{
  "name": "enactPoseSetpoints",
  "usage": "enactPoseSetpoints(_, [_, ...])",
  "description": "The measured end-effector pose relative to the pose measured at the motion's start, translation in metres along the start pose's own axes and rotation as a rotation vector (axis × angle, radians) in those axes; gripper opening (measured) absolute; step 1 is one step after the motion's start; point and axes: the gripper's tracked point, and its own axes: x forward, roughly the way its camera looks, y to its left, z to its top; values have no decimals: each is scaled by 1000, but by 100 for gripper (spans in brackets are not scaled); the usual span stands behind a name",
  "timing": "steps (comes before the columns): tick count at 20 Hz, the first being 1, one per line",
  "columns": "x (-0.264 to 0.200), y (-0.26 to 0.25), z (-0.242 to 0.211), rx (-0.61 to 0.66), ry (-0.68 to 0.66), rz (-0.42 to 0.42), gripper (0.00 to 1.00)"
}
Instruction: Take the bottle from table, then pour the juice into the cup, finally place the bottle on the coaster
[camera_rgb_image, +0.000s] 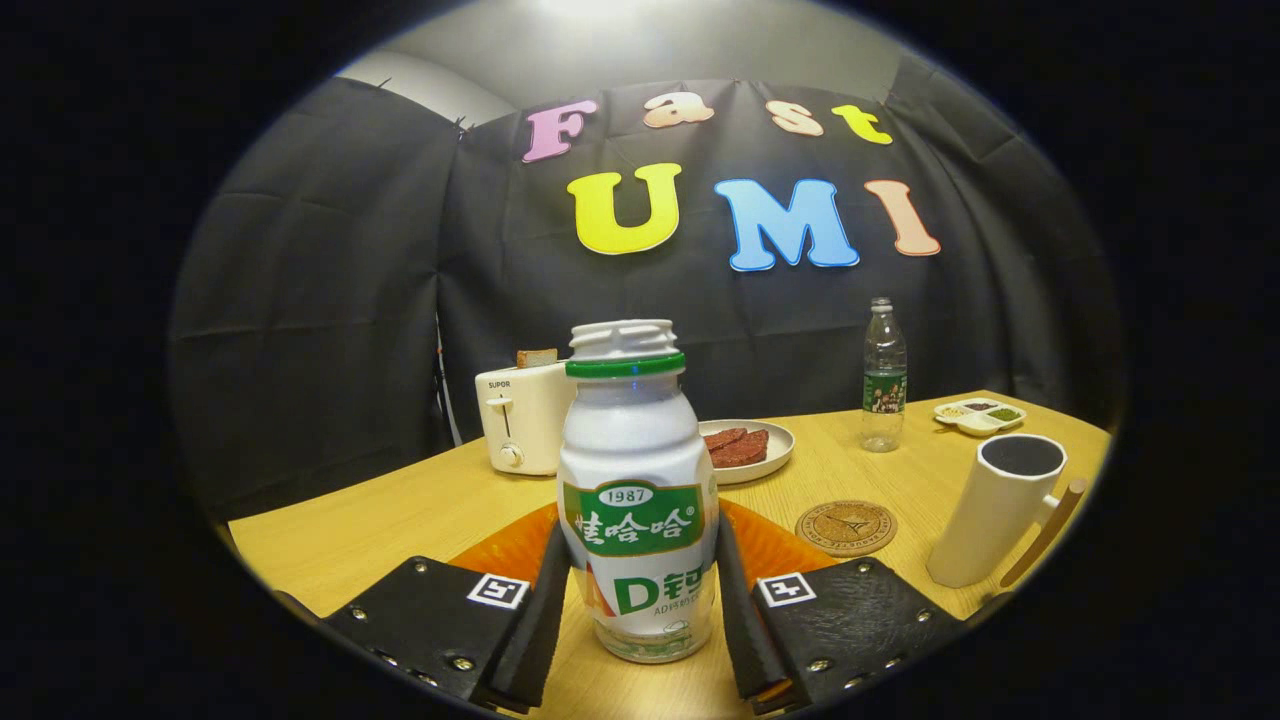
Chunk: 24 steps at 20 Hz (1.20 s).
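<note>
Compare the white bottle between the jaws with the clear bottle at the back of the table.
The white bottle is squat and opaque; the clear bottle is slim and see-through. The white bottle sits between the gripper jaws, uncapped; the clear bottle stands beyond, apart. Both stand upright with green labels.

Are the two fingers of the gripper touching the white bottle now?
Touching. In the gripper view both fingers of the gripper lie flush against the lower sides of the bottle, which stands upright between them, with no visible gap on either side.

"SUPOR" on the toaster (525, 415) front, beyond the bottle (637, 440) clamped in the hand-held gripper (638, 570).
</note>
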Motion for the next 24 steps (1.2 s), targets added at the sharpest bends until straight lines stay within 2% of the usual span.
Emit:
enactPoseSetpoints(10, [1, -5, 17, 233, -26, 23, 68])
enactPoseSetpoints(20, [-9, -25, 51, 570, -134, 58, 68])
enactPoseSetpoints(24, [-9, -35, 68, 701, -186, 99, 68])
